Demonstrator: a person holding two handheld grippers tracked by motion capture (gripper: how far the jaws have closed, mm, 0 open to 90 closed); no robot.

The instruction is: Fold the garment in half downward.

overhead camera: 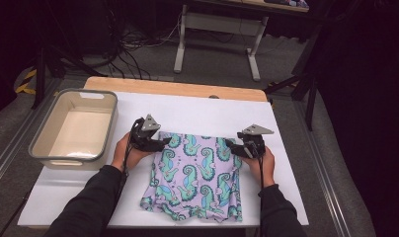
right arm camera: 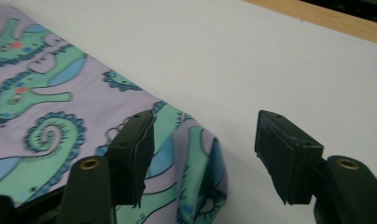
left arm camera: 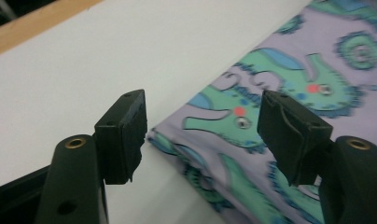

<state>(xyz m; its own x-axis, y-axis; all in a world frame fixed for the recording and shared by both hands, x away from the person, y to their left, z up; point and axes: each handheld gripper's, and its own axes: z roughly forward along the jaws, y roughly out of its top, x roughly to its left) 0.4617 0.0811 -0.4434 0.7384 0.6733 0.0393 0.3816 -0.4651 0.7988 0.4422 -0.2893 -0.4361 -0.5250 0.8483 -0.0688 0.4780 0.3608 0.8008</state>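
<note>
Folded seahorse-print cloth point(overhead camera: 195, 175) lying flat mid-table on white cover point(overhead camera: 197, 111), bin point(overhead camera: 74, 129) off left. Left gripper point(overhead camera: 164, 143) and right gripper point(overhead camera: 230, 144) at far corners, jaws apart, gripping nothing.

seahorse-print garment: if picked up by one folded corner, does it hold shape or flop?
Probably flops: the garment is thin folded fabric lying flat, with soft rounded fold edges. Likely light for its size. Lifted by one corner, the layers would probably unfold, and a push would likely bunch it on the white table cover.
</note>
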